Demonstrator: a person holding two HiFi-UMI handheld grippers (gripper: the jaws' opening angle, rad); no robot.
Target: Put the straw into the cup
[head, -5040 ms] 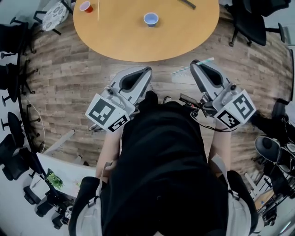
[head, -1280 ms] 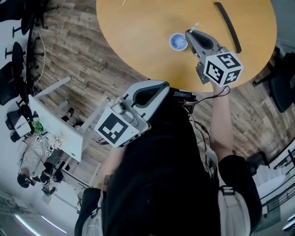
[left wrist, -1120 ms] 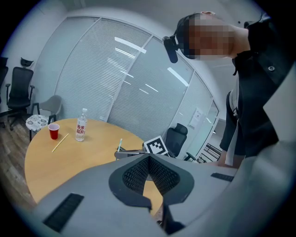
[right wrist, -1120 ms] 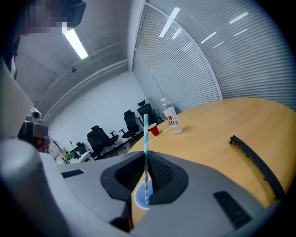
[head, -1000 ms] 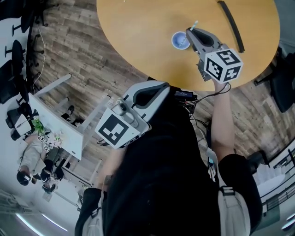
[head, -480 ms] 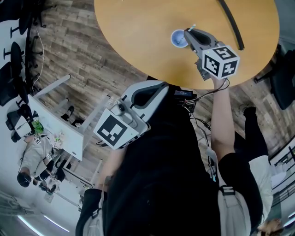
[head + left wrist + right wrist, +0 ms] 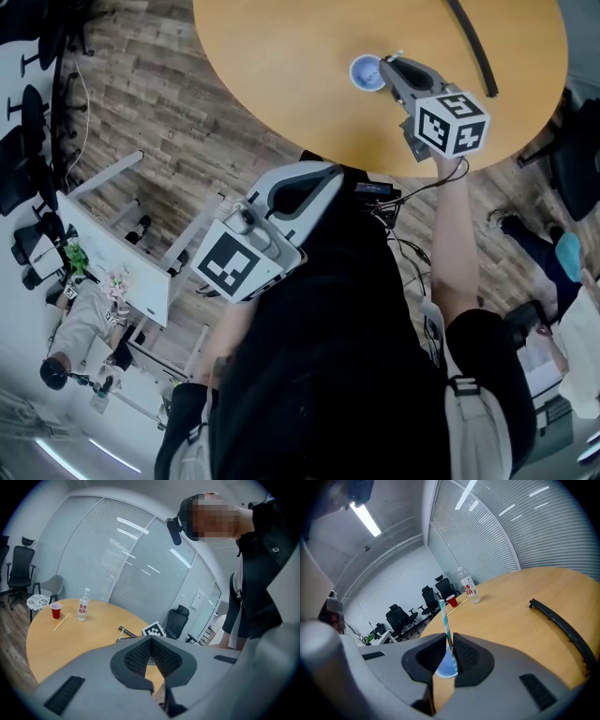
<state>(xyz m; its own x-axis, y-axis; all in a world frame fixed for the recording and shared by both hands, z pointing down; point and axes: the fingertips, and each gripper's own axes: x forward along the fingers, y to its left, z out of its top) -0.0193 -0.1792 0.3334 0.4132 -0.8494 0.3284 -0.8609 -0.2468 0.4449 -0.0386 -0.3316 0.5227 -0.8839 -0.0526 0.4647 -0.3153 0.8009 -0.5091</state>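
The straw [image 7: 397, 54], in the head view, sits lower than a second ago, held by the right gripper [image 7: 386, 64] beside the cup [image 7: 364, 73] on the tabletop [image 7: 281, 56]. In the left gripper view, the left gripper [image 7: 150, 641] has its fingers closed on nothing. In the right gripper view, the fingers clamp the straw upright with its lower end at the cup's mouth, so release seems near.

no word or number reads clearly. the water bottle [image 7: 83, 604] on the table [image 7: 51, 641] has a white label [image 7: 83, 608] with red characters, too small to make out in either gripper view. the cube [image 7: 234, 260] on the left gripper [image 7: 330, 176] and the cube [image 7: 451, 122] on the right gripper [image 7: 385, 66] show black-and-white square marker patterns, not letters or digits.
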